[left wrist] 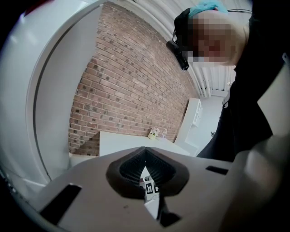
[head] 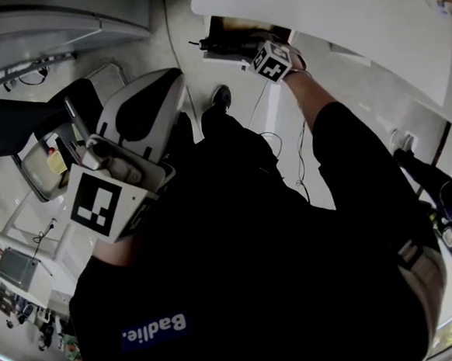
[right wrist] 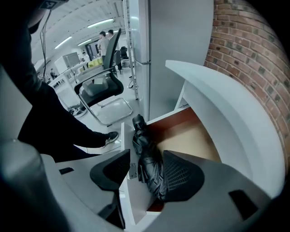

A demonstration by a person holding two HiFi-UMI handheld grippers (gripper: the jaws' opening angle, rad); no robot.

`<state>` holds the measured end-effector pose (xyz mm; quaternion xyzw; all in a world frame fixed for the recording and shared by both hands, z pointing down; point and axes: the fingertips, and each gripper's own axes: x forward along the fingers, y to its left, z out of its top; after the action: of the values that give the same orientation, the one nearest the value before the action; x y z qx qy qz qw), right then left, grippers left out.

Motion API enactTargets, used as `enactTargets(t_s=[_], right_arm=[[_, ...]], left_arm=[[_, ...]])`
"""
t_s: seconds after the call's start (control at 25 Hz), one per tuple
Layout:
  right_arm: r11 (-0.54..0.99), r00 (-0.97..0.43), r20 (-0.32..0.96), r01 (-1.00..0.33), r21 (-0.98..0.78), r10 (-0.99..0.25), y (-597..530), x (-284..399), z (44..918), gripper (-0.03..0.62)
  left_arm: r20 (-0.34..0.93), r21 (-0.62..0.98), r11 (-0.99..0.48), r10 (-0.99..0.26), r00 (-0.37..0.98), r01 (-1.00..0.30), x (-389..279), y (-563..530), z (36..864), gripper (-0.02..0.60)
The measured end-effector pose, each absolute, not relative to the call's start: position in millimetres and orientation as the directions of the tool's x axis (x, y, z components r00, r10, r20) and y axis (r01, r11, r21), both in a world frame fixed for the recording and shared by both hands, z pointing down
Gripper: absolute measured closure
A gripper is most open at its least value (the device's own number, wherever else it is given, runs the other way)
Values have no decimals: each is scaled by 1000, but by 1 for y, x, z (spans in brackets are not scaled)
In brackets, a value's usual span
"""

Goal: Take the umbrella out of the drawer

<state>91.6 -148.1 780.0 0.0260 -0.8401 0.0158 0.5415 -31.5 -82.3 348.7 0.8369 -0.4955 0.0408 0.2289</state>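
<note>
A folded black umbrella [right wrist: 147, 158] lies in the open drawer [right wrist: 195, 138], along the inside of its white front panel [right wrist: 126, 190], with the handle end [right wrist: 137, 122] pointing away. My right gripper [right wrist: 147, 156] points steeply down over it and is open. One pad hangs outside the front panel and the other pad [right wrist: 183, 176] sits inside the drawer, so the umbrella lies between them, ungripped. In the head view the right gripper [head: 267, 60] reaches to the drawer [head: 233, 29] under the white tabletop. My left gripper [head: 83, 144] is held back near the body, its tips [left wrist: 145, 152] together on nothing.
A white tabletop [head: 330, 12] overhangs the drawer. A black office chair [right wrist: 102, 88] stands on the floor to the left, close to the person's shoe [right wrist: 108, 136]. A brick wall [right wrist: 253, 59] runs behind the desk. People stand far off in the room.
</note>
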Motion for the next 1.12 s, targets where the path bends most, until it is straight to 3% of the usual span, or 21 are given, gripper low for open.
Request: enactTargets(t_s=[0.56, 1.12], right_arm=[[966, -284, 959, 247, 79, -6, -154, 69, 845, 322], [906, -112, 986, 417, -68, 125, -150, 61, 901, 298]], left_arm=[[374, 337, -353, -801, 468, -873, -44, -78, 380, 578], [438, 334, -291, -794, 421, -896, -61, -60, 404, 578]])
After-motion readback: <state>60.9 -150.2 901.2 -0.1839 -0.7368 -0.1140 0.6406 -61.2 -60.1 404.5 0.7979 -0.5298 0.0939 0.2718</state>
